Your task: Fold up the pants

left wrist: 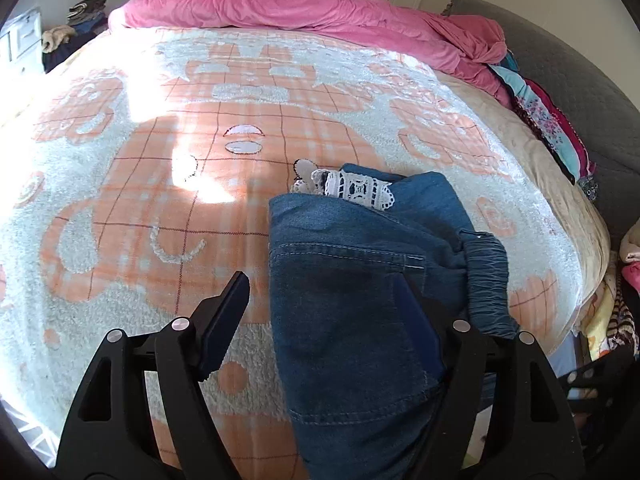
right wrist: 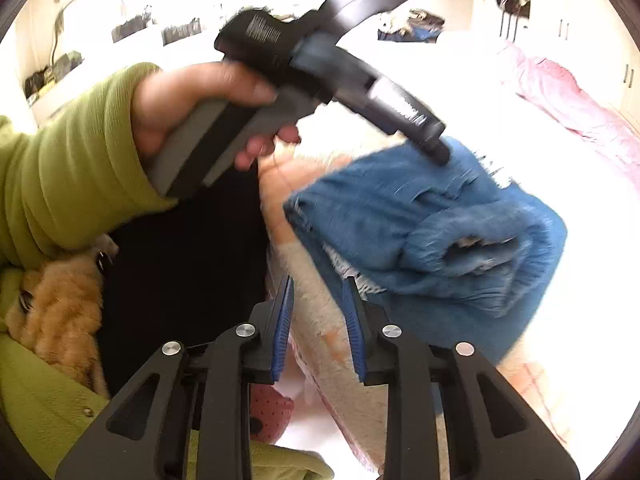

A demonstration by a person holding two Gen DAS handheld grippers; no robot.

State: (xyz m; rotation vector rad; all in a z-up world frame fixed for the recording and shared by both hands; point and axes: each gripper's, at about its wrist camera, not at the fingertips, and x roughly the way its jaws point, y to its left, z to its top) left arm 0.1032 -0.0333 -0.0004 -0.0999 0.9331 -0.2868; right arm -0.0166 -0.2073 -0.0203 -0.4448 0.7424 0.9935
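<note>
On a bed with an orange-and-white blanket [left wrist: 168, 200] the folded denim pants [left wrist: 360, 280] lie near its edge, left gripper [left wrist: 324, 308] spread wide astride one side, apparently letting go, right gripper [right wrist: 318, 320] narrowly parted, empty, just beside the bundle

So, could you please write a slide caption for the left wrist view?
Open left hand-held gripper over folded denim pants on a patterned bed blanket.
</note>
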